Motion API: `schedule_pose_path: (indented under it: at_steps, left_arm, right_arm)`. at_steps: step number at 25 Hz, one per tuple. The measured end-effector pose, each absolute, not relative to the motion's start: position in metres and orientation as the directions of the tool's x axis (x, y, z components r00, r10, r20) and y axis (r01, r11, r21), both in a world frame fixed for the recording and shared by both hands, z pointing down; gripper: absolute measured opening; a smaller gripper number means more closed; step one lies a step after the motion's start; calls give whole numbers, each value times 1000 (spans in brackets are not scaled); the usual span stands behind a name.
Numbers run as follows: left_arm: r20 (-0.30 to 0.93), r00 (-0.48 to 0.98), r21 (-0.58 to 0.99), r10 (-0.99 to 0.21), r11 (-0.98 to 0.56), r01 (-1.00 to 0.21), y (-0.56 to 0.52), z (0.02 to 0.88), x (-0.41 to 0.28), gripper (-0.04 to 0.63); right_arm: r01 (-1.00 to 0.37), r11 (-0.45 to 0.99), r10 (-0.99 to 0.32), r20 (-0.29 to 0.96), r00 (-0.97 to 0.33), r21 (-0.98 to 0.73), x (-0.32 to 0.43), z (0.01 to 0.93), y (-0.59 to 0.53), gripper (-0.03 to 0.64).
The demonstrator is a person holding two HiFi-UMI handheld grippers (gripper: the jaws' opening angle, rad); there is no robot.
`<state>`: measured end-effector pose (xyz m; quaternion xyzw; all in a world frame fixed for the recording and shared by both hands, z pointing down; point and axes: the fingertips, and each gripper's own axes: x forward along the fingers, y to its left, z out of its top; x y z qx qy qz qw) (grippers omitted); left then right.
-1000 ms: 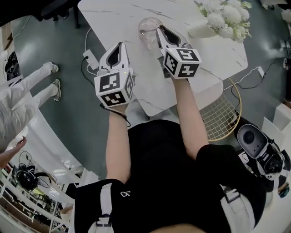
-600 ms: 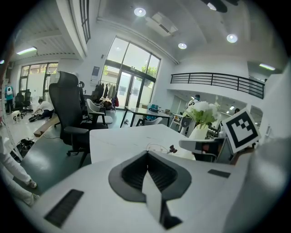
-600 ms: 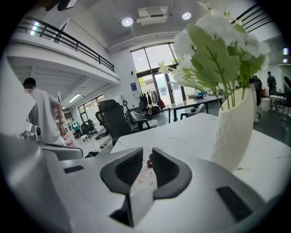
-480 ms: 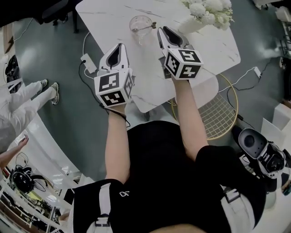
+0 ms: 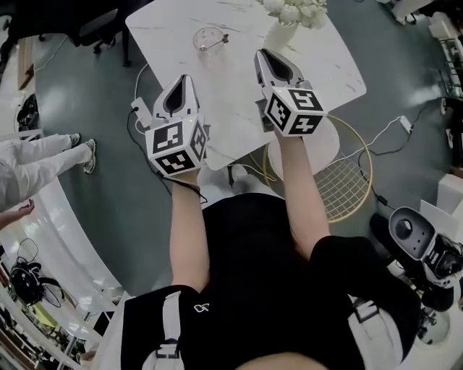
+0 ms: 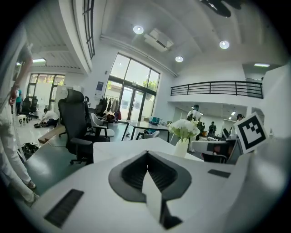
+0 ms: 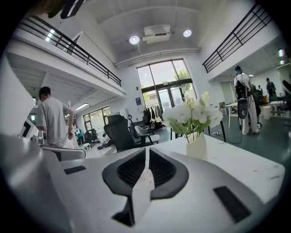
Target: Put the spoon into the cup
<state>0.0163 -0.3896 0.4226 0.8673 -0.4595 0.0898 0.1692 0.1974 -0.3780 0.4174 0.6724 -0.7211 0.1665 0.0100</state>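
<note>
A clear glass cup (image 5: 207,38) stands on the far part of the white marble table (image 5: 239,115). The spoon (image 5: 221,39) is inside it, its handle leaning out over the right rim. My left gripper (image 5: 180,79) hangs over the table's left edge, shut and empty. Right of the cup and nearer to me, my right gripper (image 5: 263,56) is also shut with nothing held. Both are well apart from the cup. In the left gripper view the left gripper (image 6: 146,154) shows its jaws pressed together; the right gripper (image 7: 146,151) shows the same. Neither gripper view shows the cup.
A white vase of white flowers (image 5: 284,16) stands at the table's far right, also seen as the vase (image 6: 182,144) and the flowers (image 7: 194,119). A gold wire chair (image 5: 343,181) sits at my right. A person's legs (image 5: 43,155) and a power strip (image 5: 142,110) are on the floor at left.
Both grippers have drawn back from the cup toward me, and the table has slid farther away in the head view. The spoon stays in the cup.
</note>
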Motion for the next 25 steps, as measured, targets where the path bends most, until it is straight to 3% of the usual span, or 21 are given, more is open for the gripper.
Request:
schedule_pose_path:
  at_steps: [12, 25]
  left_arm:
    - [85, 489, 132, -868, -477, -869, -308, 313, -10, 17]
    - [-22, 433, 91, -901, -433, -897, -264, 269, -33, 17]
  right_arm:
    - [-963, 216, -976, -12, -217, -161, 165, 300, -306, 8]
    - [-936, 350, -937, -13, -350, -34, 105, 278, -273, 6]
